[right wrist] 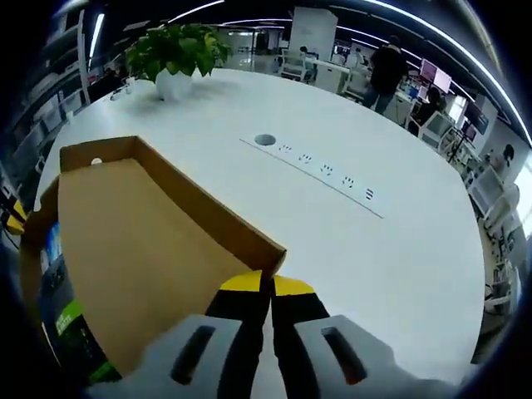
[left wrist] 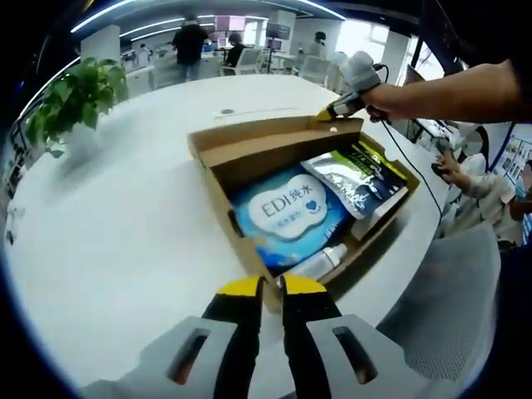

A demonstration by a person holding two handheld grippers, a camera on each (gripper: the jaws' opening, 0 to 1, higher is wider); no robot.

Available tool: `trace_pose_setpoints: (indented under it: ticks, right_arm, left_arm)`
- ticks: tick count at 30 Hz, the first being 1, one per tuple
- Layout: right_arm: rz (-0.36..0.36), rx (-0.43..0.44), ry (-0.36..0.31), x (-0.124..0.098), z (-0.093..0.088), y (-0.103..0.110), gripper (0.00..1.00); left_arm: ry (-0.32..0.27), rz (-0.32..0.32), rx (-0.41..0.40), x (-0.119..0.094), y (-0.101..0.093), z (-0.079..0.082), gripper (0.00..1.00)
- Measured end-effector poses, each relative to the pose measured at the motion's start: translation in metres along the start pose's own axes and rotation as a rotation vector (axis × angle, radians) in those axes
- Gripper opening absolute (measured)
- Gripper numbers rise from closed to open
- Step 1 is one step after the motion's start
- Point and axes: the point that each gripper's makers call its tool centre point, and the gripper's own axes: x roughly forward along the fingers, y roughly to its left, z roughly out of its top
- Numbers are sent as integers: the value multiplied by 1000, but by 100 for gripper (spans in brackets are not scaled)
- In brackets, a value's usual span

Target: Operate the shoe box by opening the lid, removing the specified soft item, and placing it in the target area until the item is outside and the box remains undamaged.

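On lid edge (right wrist: 208, 212), right hand-held gripper (right wrist: 268, 291).

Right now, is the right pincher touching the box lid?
Touching. In the right gripper view, the right gripper has its yellow tips pinched on the brown lid edge, no gap between them.

Left gripper (left wrist: 273, 286): we see its yellow-tipped jaws nearly together, only a thin gap between them, low and near us.
Right gripper (right wrist: 268, 284): our jaws are pressed together.
Right arm (left wrist: 453, 93): we reach in from the far right, bare forearm stretched out, hand (left wrist: 384, 100) wrapped round the gripper's grip.
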Motion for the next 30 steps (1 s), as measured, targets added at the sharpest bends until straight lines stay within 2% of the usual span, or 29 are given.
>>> trace_pose_setpoints:
  ticks: [3,5,8,9,11,15,17,23,30]
  right_arm:
    - [11,24,2,-2,-2,-1,1]
    - [-9,42,-28,-5,3,-4,3]
    - [-22,11,-45,-12,8,-1,5]
    - [-24,12,-68,-15,11,-1,7]
    - [-42,15,-73,-20,12,-3,13]
    - [-54,53,-106,-35,17,-6,13]
    - [-57,42,-112,-41,18,-3,15]
    - [-42,35,-162,-62,24,12,14]
    - [-8,18,-211,-85,31,41,12]
  left_arm:
    - [8,-3,-2,0,-1,0,6]
    - [19,-6,13,1,-1,0,7]
    - [40,0,26,1,-1,-1,10]
    - [37,3,24,0,-1,-1,11]
    - [25,-3,14,-2,-2,3,12]
    - [7,-4,28,-5,-5,10,14]
    - [0,-4,33,-5,-7,14,16]
    - [-38,-18,58,-6,-16,32,16]
    - [-51,-61,74,5,-30,42,19]
